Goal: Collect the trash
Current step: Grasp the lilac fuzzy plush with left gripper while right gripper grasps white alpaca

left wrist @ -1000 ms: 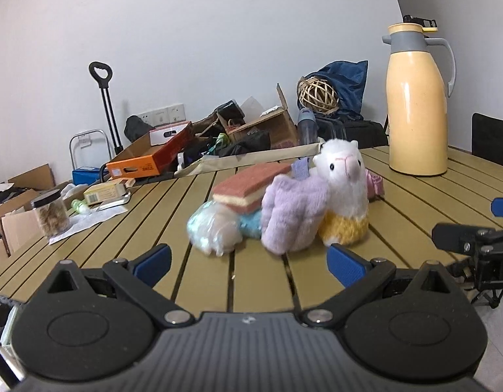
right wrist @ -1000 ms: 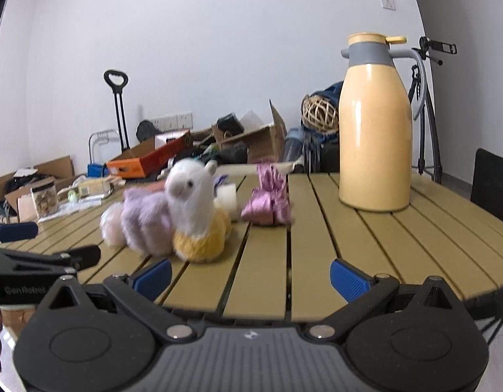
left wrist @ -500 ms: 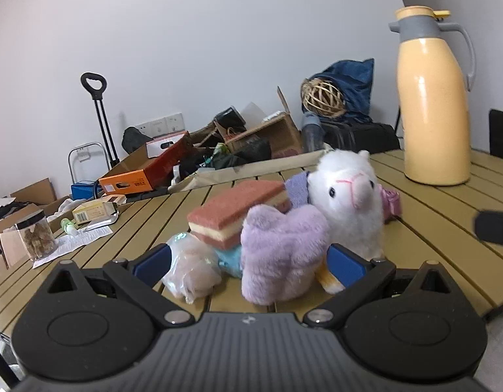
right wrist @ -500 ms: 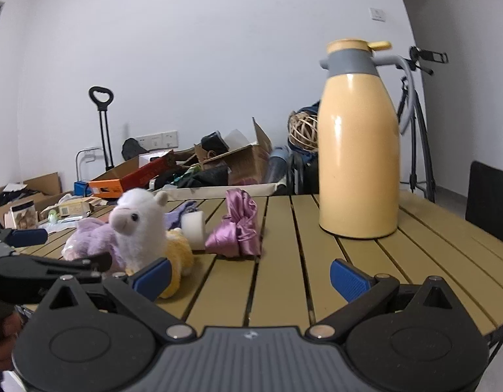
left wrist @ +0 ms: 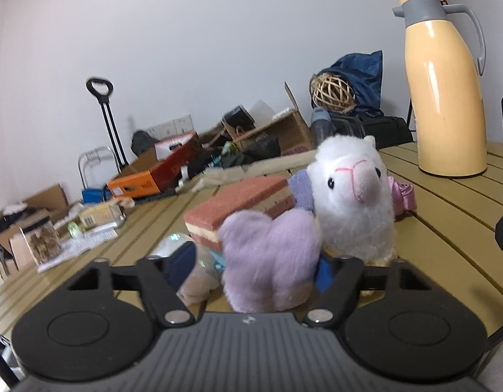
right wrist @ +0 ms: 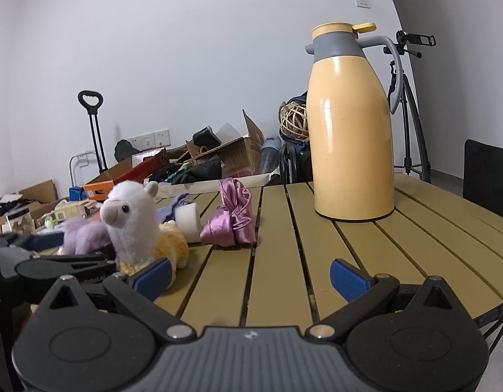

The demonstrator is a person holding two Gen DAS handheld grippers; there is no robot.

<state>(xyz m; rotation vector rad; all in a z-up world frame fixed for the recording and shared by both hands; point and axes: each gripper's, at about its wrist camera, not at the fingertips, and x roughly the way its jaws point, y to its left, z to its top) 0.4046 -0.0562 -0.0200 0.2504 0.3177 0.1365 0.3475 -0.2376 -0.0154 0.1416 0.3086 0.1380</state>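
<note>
On the slatted wooden table (left wrist: 447,228) lies a pile: a purple fluffy toy (left wrist: 271,261), a white alpaca plush (left wrist: 352,202), a pink-brown sponge (left wrist: 241,202) and a crumpled clear plastic bag (left wrist: 199,274). My left gripper (left wrist: 253,268) is low at the pile, its jaws closing with the purple toy and the bag between them; the left pad is blurred and I see no firm press. My right gripper (right wrist: 251,279) stands open over bare slats, right of the alpaca (right wrist: 133,225). A crumpled pink satin wrapper (right wrist: 231,219) and a white roll (right wrist: 189,222) lie beyond it.
A tall yellow thermos jug (right wrist: 349,130) stands at the back right of the table. A jar (left wrist: 43,241), papers and a small box sit at the table's far left. Cardboard boxes, bags and a trolley handle crowd the floor by the wall. A black chair (right wrist: 486,176) is at the right.
My left gripper has come forward up to the pile and its jaws have narrowed around the purple toy and the bag. The right gripper shifted slightly and stayed open.
</note>
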